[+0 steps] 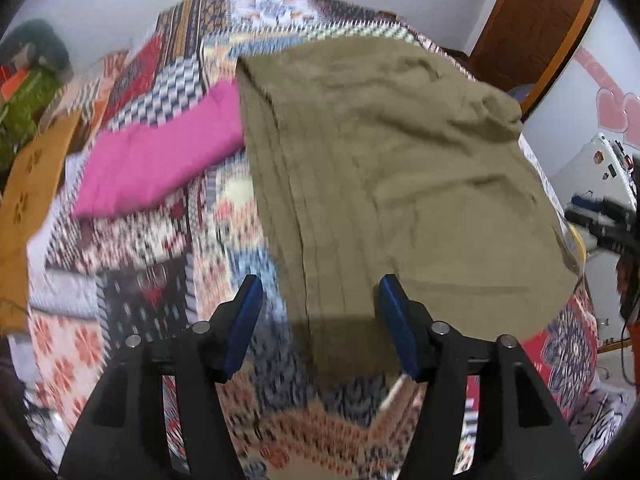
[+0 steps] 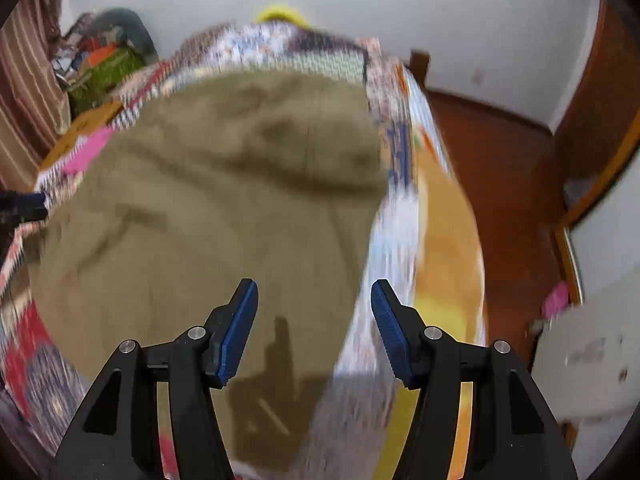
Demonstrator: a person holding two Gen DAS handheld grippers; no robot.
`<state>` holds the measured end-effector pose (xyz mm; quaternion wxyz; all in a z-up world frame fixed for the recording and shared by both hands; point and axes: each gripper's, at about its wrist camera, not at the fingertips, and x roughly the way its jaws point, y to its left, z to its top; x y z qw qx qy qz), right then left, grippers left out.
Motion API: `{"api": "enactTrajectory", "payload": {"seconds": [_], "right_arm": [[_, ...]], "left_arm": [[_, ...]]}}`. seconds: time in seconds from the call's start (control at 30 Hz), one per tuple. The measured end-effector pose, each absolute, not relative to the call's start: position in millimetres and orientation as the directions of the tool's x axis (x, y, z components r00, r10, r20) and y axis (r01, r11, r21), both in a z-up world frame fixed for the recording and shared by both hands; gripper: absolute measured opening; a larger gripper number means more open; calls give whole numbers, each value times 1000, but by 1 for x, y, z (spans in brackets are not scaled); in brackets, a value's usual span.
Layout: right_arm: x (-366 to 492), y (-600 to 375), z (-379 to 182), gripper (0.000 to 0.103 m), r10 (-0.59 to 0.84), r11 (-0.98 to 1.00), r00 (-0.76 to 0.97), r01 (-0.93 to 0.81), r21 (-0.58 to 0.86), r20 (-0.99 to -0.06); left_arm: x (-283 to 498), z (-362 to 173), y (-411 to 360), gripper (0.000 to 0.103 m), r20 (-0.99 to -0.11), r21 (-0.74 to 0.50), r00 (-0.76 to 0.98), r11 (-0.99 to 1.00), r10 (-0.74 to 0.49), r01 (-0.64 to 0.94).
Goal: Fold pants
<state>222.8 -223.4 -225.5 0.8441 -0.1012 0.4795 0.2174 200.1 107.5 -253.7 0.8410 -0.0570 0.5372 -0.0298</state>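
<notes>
The olive-brown pants [image 1: 384,168] lie folded into a broad rectangle on the patterned bedspread [image 1: 144,280]. They also fill the middle of the right wrist view [image 2: 216,216], which is blurred. My left gripper [image 1: 318,292] is open and empty, hovering over the near left corner of the pants. My right gripper [image 2: 314,292] is open and empty, above the near right edge of the pants. The right gripper also shows at the far right of the left wrist view [image 1: 600,216].
A folded pink cloth [image 1: 160,160] lies left of the pants. An orange cloth [image 1: 28,200] and a heap of clothes [image 1: 28,92] sit at the bed's far left. The bed's right edge [image 2: 404,184] drops to a reddish floor [image 2: 500,184]. A white appliance [image 2: 592,356] stands right.
</notes>
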Motion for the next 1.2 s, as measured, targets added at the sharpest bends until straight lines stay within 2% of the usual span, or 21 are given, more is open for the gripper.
{"api": "enactTrajectory", "payload": {"seconds": [0.13,0.27,0.47,0.6,0.67,0.73,0.8,0.9,1.03,1.2], "right_arm": [[203,-232,-255,55,275,899,365,-425,104,-889],[198,-231,-262,55,301,903,373,-408,136,-878],[199,-234,-268,53,295,897,365,-425,123,-883],[203,-231,-267,51,258,894,349,-439,86,-901],[202,-230,-257,51,233,893,361,-448,51,-903],[204,-225,-243,51,261,884,388,-465,56,-884],[211,-215,-225,51,311,871,419,-485,79,-853],[226,-186,-201,51,401,838,448,-532,122,-799],[240,-134,-197,51,478,790,429,-591,161,-767],[260,-73,-221,51,503,748,353,-635,193,-789]], "left_arm": [[185,-257,113,60,-888,-206,428,977,-166,-49],[180,-259,109,60,-879,-272,417,961,-230,-43],[170,-266,76,61,-895,-118,431,993,-117,25],[164,-262,80,60,-894,-142,427,990,-138,22],[167,-251,90,60,-887,-193,426,981,-177,6],[171,-236,99,60,-872,-187,462,982,-165,-3],[175,-216,99,60,-849,-123,519,992,-104,-2],[186,-205,95,60,-829,-118,548,993,-112,24],[209,-223,81,60,-851,-68,519,996,-84,49],[221,-265,79,60,-902,-46,426,998,-65,53]]}}
